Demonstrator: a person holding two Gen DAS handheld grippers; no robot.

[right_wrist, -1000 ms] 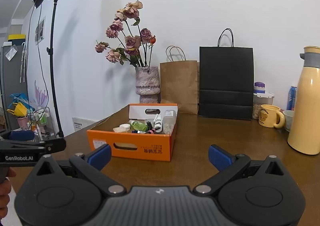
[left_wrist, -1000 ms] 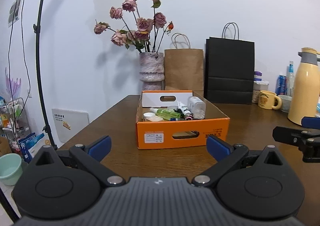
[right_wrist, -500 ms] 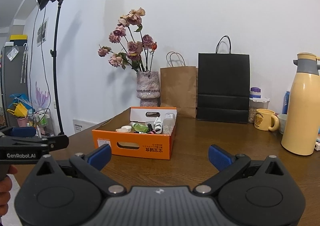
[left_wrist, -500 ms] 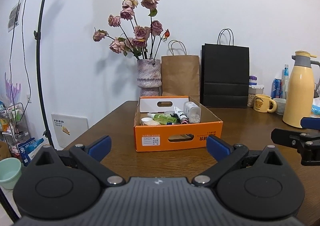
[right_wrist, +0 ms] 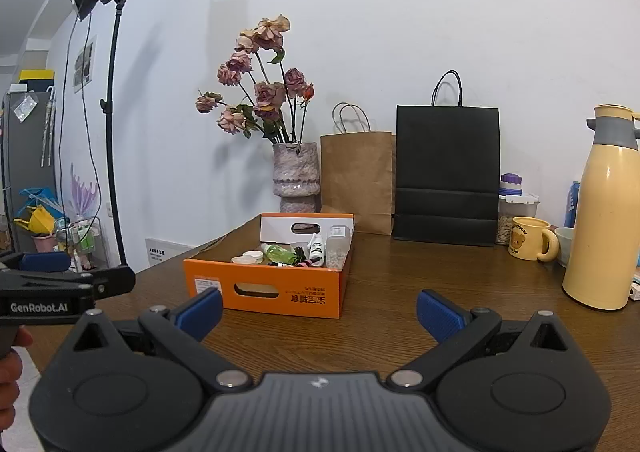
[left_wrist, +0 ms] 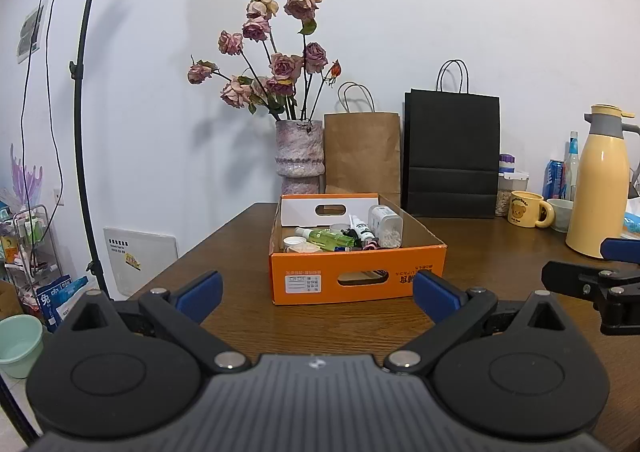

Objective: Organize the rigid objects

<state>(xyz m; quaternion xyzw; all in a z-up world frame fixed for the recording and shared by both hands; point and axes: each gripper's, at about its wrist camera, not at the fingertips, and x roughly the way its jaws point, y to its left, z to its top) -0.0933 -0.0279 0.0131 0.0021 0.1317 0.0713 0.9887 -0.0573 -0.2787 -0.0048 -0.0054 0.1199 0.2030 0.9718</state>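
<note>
An orange cardboard box (left_wrist: 356,276) (right_wrist: 264,288) stands on the brown wooden table (left_wrist: 360,324). Inside lie a green bottle (left_wrist: 326,239) (right_wrist: 280,253), a clear white-capped container (left_wrist: 386,226) (right_wrist: 338,242), a small dropper bottle (left_wrist: 360,230) (right_wrist: 317,246) and white round lids (left_wrist: 294,240). My left gripper (left_wrist: 318,292) hovers open in front of the box, nothing between its blue fingers. My right gripper (right_wrist: 320,310) is open too, to the right of the box. Each gripper shows at the edge of the other's view.
Along the wall behind stand a vase of dried roses (left_wrist: 299,155), a brown paper bag (left_wrist: 362,155), a black paper bag (left_wrist: 452,155), a jar, a yellow bear mug (left_wrist: 526,208) and a tall yellow thermos (left_wrist: 600,187). A light stand (left_wrist: 82,131) rises left of the table's edge.
Both grippers have drawn back and risen a little, so the box looks smaller and farther. Both stay open and empty.
</note>
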